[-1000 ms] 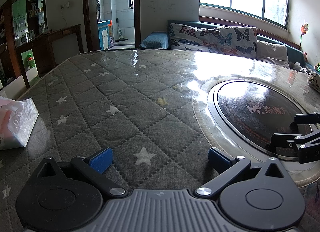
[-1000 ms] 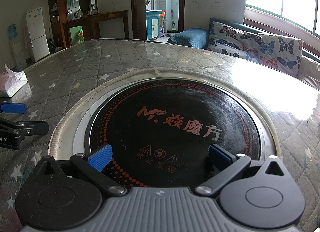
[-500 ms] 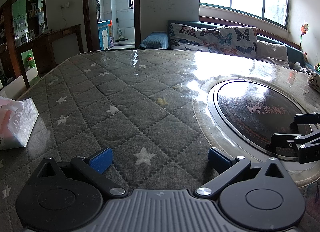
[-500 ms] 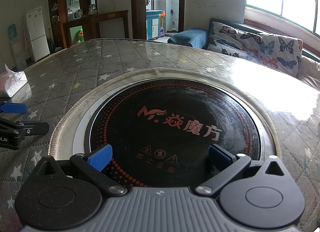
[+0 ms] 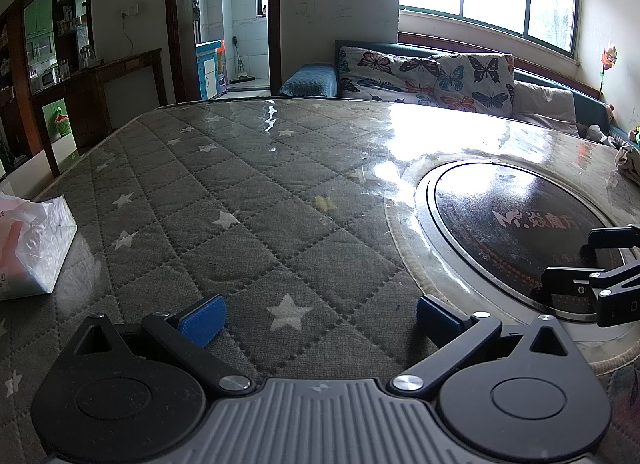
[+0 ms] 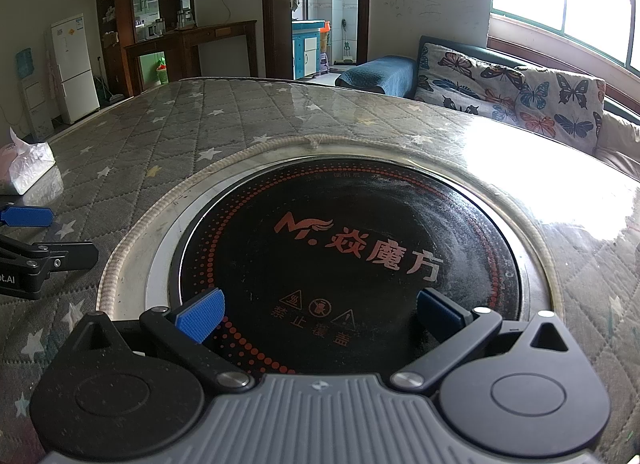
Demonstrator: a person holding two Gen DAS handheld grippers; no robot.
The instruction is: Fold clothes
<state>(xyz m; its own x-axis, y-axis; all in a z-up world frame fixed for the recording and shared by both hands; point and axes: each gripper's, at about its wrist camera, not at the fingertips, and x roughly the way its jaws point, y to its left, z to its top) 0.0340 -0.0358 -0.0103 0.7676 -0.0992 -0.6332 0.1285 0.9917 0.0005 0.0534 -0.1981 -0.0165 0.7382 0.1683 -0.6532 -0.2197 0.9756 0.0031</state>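
- We hold the left gripper (image 5: 318,314) low over the quilted star-pattern table cover (image 5: 248,223), beside the round induction cooktop (image 6: 348,256); its jaws stand wide and hold nothing.
- We hold the right gripper (image 6: 320,310) over the near edge of the induction cooktop; its jaws likewise stand wide and hold nothing.
- No garment lies between the grippers. The only possible candidate is a crumpled piece of fabric (image 5: 628,159) at the table edge beyond the cooktop; we cannot tell whether it is clothing.
- A tissue pack (image 5: 28,248) sits on the cover, well apart from the cooktop on the left gripper's far side.
- We judge the task to be at a standby step: no fold is in hand.
- The next move calls for locating a garment and spreading it flat on the cover beside the cooktop before any grasp.
- Against the earlier frames, nothing differs: both grippers keep the same pose and the same wide opening.
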